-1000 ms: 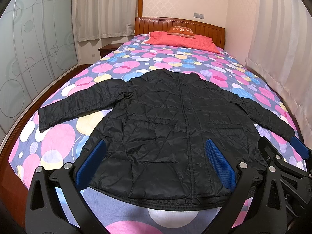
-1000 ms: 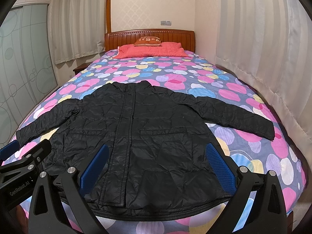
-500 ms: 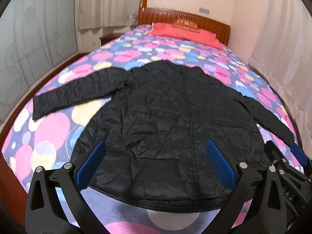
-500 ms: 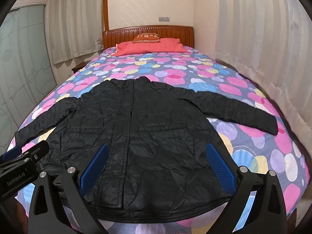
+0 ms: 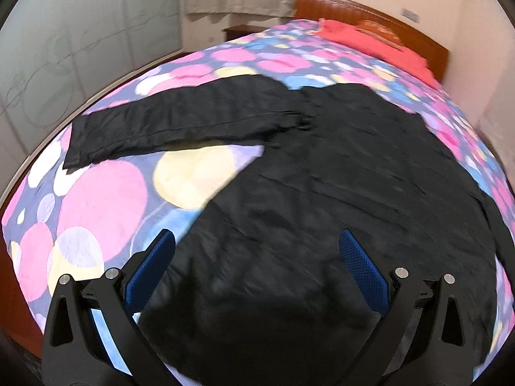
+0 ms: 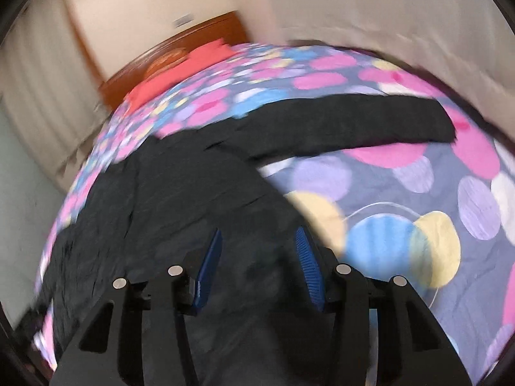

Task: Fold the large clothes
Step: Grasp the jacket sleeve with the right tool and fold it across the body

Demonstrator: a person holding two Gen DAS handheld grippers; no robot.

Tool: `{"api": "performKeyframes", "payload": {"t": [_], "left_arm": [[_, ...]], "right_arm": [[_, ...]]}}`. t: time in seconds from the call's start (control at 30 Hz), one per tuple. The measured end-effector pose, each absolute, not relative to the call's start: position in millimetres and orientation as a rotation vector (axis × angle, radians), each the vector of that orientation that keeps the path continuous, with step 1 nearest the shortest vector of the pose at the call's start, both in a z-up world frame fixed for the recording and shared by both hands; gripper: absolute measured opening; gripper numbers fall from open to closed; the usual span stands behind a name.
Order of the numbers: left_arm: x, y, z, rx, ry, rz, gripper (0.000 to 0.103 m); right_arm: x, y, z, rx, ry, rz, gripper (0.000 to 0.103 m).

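A black quilted jacket (image 5: 322, 177) is spread across the bed's foot end; the left gripper (image 5: 257, 273) is held wide above its hem, the right gripper (image 6: 259, 267) narrowing over blurred fabric, nothing pinched. One outstretched sleeve is shown per view.

Jacket (image 5: 322, 173): you see it spread flat on the bed (image 5: 106, 199), filling the middle of both views.
Sleeve (image 5: 180, 122): reaches toward the left edge, left view.
Other sleeve (image 6: 354, 122): runs to the upper right, right view.
Pillow (image 5: 370, 40): upper right, before the headboard (image 5: 354, 8).
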State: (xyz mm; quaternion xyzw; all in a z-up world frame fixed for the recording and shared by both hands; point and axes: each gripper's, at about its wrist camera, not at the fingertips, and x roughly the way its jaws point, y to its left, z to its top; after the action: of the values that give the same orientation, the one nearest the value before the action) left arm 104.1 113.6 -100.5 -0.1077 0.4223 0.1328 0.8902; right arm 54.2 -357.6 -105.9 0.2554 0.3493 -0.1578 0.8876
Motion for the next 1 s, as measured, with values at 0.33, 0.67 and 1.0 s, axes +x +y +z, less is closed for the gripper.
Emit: {"api": "performKeyframes", "payload": {"t": [0.33, 0.67, 1.0], "left_arm": [[132, 157, -125, -0.294, 0.898, 0.44, 0.101], [133, 167, -155, -0.308, 0.93, 0.504, 0.101], [133, 167, -172, -0.314, 0.929, 0.501, 0.101]], "right_arm": [[45, -524, -155, 1.003, 0.527, -0.517, 0.066], [59, -583, -180, 1.138, 0.319, -0.594, 0.066], [75, -581, -159, 0.953, 0.344, -0.662, 0.017]]}}
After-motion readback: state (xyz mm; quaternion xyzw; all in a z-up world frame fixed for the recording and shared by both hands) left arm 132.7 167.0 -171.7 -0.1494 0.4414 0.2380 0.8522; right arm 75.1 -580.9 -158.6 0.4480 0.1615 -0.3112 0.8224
